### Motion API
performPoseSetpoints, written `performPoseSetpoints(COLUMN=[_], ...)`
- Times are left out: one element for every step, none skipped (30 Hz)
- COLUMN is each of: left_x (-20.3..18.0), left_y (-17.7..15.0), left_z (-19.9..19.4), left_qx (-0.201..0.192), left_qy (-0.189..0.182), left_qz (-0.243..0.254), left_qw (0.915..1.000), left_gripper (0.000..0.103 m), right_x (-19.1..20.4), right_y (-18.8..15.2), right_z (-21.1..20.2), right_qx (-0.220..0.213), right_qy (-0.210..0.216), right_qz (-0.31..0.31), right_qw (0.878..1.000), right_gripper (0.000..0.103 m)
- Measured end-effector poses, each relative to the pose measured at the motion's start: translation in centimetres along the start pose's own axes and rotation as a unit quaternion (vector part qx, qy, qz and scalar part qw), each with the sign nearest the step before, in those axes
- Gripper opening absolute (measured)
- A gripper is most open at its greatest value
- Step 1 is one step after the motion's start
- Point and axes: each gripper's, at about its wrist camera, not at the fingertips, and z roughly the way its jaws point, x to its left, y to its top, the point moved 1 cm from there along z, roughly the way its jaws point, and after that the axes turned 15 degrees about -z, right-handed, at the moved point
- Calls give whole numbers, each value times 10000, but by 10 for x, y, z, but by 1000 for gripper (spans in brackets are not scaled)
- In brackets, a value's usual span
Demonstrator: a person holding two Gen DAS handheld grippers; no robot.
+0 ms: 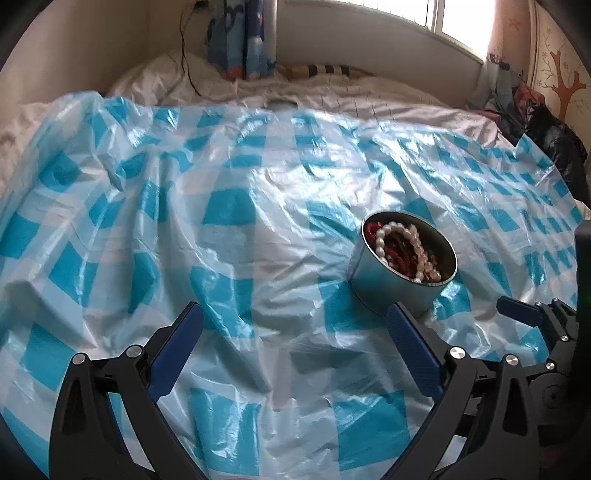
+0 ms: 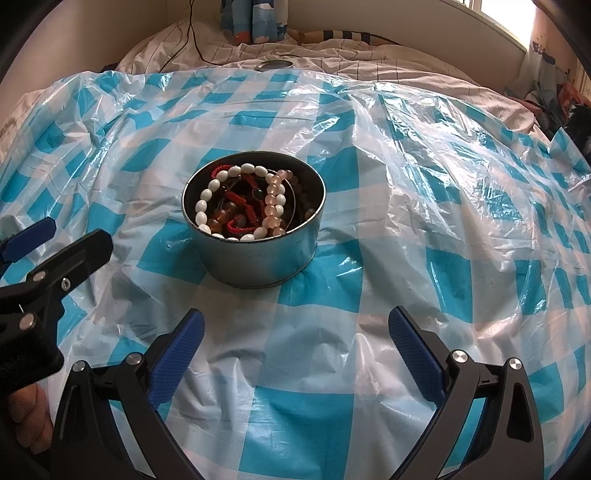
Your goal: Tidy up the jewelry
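Two grippers, left gripper and right gripper, both wide open, empty. Round metal tin heaped with beaded bracelets on blue-checked plastic sheet over bed. Risk: slippery sheet, soft bed; nudge probably tips tin, strands tangle.

A bed with white bedding is lying under a crinkled blue-and-white checked plastic sheet. Daylight is entering through a window behind it, beside a blue patterned curtain and a tree-decorated wall.
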Motion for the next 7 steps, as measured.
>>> performPoseSetpoints(left_x=[0, 1, 2, 3, 4, 5, 5], left_y=[0, 0, 0, -1, -1, -1, -1], left_z=[4, 6, 8, 10, 11, 12, 12], left_qx=[156, 258, 338, 388, 397, 395, 384], left_qy=[7, -1, -25, -34, -16, 1, 11], left_qz=[-12, -36, -72, -120, -151, -161, -162], left_qw=[9999, 9997, 9994, 9992, 9991, 9991, 9991], left_gripper=[95, 95, 95, 95, 95, 95, 95], right_x=[0, 0, 0, -1, -1, -1, -1], right_y=[0, 0, -1, 0, 0, 0, 0], right_z=[0, 0, 0, 0, 0, 0, 0], right_qx=[2, 3, 4, 4, 5, 3, 2], right_qy=[-2, -2, -2, 1, 3, 2, 3], right_qz=[-1, 0, -1, -3, -2, 0, 0], right_qw=[10000, 10000, 10000, 10000, 10000, 10000, 10000], right_gripper=[96, 96, 96, 96, 96, 96, 96])
